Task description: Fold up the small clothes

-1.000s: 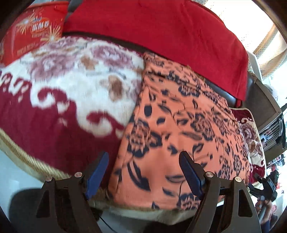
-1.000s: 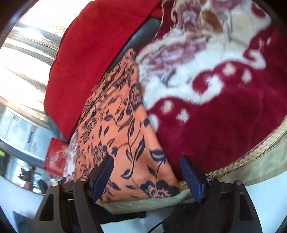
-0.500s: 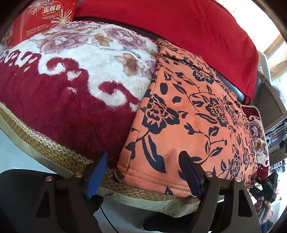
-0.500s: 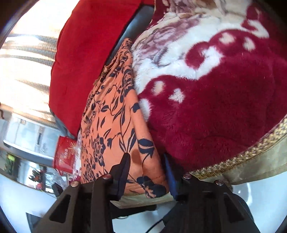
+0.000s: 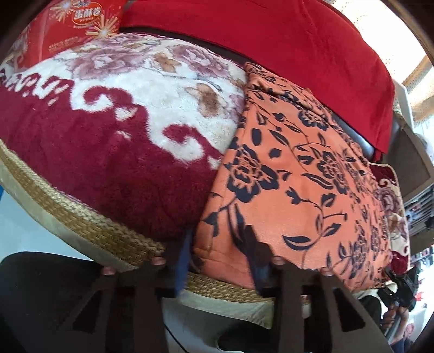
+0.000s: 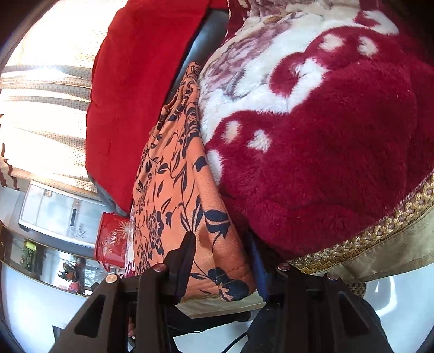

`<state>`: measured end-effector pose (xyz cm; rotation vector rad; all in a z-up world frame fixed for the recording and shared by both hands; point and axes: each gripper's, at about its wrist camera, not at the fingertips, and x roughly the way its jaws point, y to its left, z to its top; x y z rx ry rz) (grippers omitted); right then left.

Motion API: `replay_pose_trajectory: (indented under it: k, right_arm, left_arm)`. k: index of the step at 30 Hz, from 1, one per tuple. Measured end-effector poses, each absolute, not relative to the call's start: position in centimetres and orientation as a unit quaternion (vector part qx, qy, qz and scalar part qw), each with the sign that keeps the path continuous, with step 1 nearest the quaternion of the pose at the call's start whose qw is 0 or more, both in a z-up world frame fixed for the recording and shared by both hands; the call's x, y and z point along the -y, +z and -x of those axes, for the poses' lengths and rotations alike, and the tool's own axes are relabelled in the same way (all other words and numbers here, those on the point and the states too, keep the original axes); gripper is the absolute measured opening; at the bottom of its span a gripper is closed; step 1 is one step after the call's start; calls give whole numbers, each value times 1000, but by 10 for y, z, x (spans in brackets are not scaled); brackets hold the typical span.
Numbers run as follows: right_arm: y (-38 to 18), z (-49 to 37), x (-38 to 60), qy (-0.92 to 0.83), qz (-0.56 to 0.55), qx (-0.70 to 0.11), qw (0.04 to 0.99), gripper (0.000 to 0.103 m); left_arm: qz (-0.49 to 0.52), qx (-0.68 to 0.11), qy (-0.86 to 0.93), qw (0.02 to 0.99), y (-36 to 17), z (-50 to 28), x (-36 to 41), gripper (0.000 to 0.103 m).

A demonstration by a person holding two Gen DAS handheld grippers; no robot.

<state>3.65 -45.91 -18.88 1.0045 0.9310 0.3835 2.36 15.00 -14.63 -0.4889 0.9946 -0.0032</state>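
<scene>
An orange garment with dark blue flowers [image 5: 298, 176] lies flat over a plush blanket on a seat, its hem at the near edge. My left gripper [image 5: 219, 260] straddles one near corner of the hem; its jaws are closing, and the cloth between them is bunched against both pads. In the right wrist view the same orange garment [image 6: 173, 176] runs away from me, and my right gripper [image 6: 221, 266] is shut on its other near corner, the fabric pinched into a ridge.
A red-and-cream plush blanket [image 5: 108, 149] [image 6: 325, 149] with gold braided trim [image 5: 81, 217] covers the seat. A red cushion [image 5: 271, 40] [image 6: 130, 95] leans at the back. A red gift box [image 5: 78, 24] [image 6: 111, 241] stands beyond. Pale floor lies below the seat edge.
Both grippers came down to the garment's near hem with jaws wide. The right one closed on its corner first; the left one has now drawn in on the other corner.
</scene>
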Motion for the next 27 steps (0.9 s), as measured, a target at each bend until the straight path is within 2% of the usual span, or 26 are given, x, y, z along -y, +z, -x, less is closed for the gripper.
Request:
replay_pose_trajectory:
  k: [5,7,8,9,10,11,13,18,23,27]
  right_arm:
    - [-183,-31,454,166,-449,-429,766,43]
    - [-181,-29,448,168,-445,-439,762,43]
    - [-179,-28,445,172,-437,-443,764,43]
    - [-177,-27,439,171,-421,-449,769,42]
    - [-177,-26,438,169,-417,-453,770,35]
    - [-177,-26,436,167,-416,-457,768,24]
    - [-170,-24,435,163,-415,-449,774,14]
    - [-142,-21,437,184,-431,-403,786,12]
    - [-173,-35,440,183,-465,-431,751,15]
    - [-172,-31,441,196,-470,-416,753,15]
  left_arm:
    - [225,-476,-1,850,-147,-27,-145,49]
    - [212,-481,9,851,-146,-28,-145,30]
    - [206,-484,11,850,-146,-28,-146,12]
    - [214,-484,2,848,-146,-29,-147,9]
    - [219,-483,3,848,-144,-29,-149,9]
    - [217,-479,2,851,-139,-28,-149,8]
    - [217,-466,1,857,-128,-25,-148,8]
    - [225,-421,-13,879,-96,-18,-152,8]
    - [222,-466,2,856,-131,-33,-152,8]
    - [223,-456,-3,861,-130,-26,-153,8]
